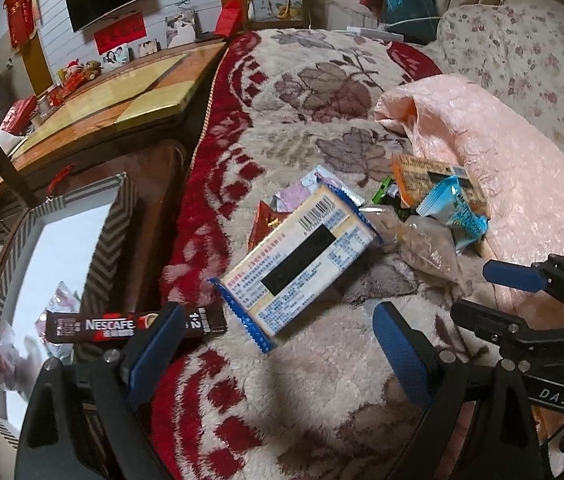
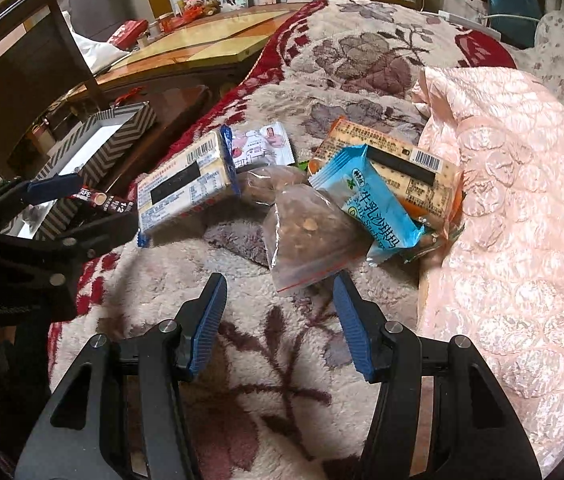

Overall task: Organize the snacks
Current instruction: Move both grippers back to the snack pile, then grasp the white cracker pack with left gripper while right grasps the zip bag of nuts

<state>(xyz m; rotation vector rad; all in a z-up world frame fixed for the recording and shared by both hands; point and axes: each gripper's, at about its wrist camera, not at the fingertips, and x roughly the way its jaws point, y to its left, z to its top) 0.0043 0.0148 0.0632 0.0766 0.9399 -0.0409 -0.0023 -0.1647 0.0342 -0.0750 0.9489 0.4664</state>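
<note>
Left wrist view: left gripper (image 1: 278,320) has its blue-padded jaws spread wide, nothing between them. A dark brown Nescafe coffee stick (image 1: 134,325) lies across the outer face of the left finger, over the edge of the zigzag-patterned cardboard box (image 1: 114,216) w/ white interior — whether the finger touches it cannot be told. Box sits just beside the bed, lower than the fleece.

Right wrist view: right gripper (image 2: 280,322) is approx. half open and empty, jaws above the cream-and-red floral fleece blanket (image 2: 290,400). Clear zip bag of brown nut snacks (image 2: 306,236) lies just ahead of the right finger, apart from it.

Snack pile on blanket — cream biscuit pack w/ blue crimped ends (image 2: 186,188), light-blue sachima wrapper (image 2: 370,204), orange barcode pack (image 2: 406,164), white-pink sachet (image 2: 266,146). Pink quilted cover (image 2: 514,208) borders the pile on its right.
</note>
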